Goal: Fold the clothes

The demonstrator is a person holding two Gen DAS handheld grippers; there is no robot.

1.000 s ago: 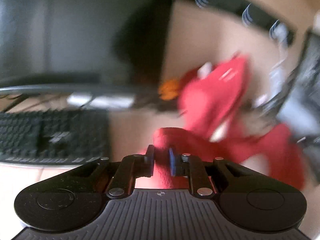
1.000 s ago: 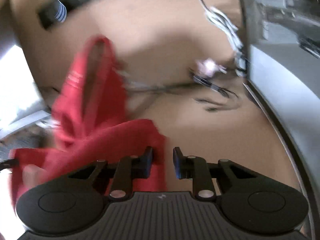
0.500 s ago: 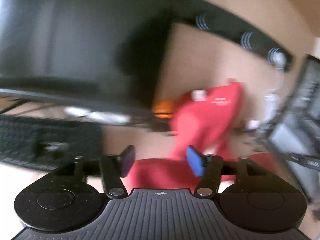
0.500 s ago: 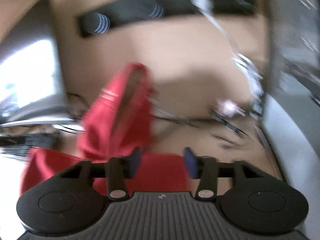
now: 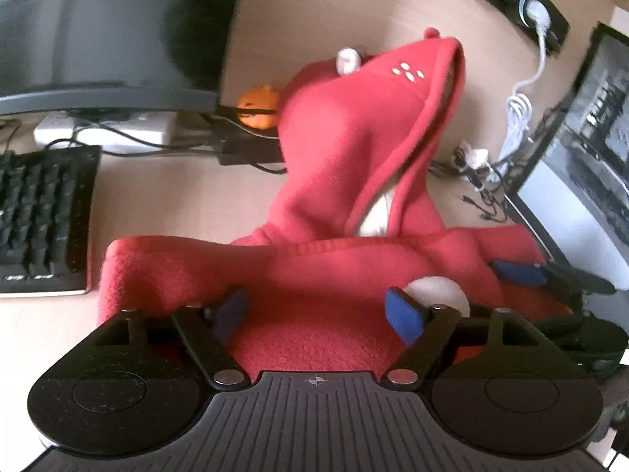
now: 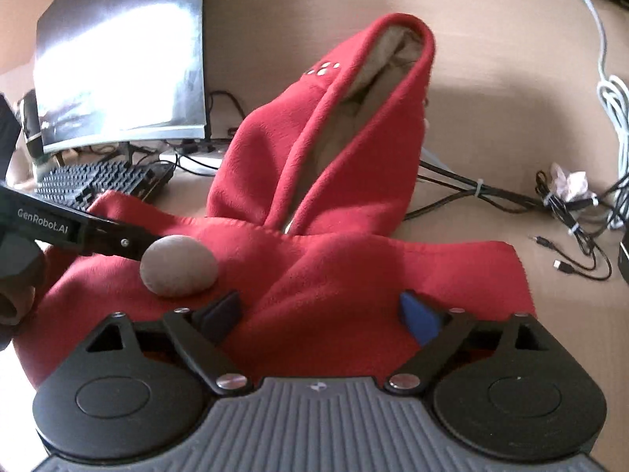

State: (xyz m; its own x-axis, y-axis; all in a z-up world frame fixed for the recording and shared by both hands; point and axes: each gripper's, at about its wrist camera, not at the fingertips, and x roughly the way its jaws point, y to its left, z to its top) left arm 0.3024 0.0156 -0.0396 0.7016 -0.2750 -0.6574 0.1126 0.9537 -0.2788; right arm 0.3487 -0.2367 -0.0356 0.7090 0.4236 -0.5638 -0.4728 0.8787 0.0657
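A red fleece hooded garment [image 5: 314, 267] lies on the tan desk, body bunched in front, with a round beige patch [image 6: 179, 265] on it. Its hood [image 6: 334, 137] stands up against the back wall. My left gripper [image 5: 318, 310] hovers over the body's near edge; its jaws are opening, with red cloth below and between them but no pad pressing on it. My right gripper [image 6: 320, 314] stands the same way over the right part of the body, jaws opening and loose of the cloth. The left gripper [image 6: 78, 232] also shows at the left of the right wrist view.
A black keyboard [image 5: 39, 216] and a dark monitor [image 5: 98, 27] stand at the left, with an orange toy [image 5: 259, 106] behind the hood. Another screen [image 5: 589, 137] is at the right. Black cables [image 6: 570, 204] and a white cord [image 5: 519, 110] lie right of the garment.
Both grippers were shut on the red cloth a second ago; both have opened and let it go. The garment has dropped onto the desk and both hands have come closer to it.
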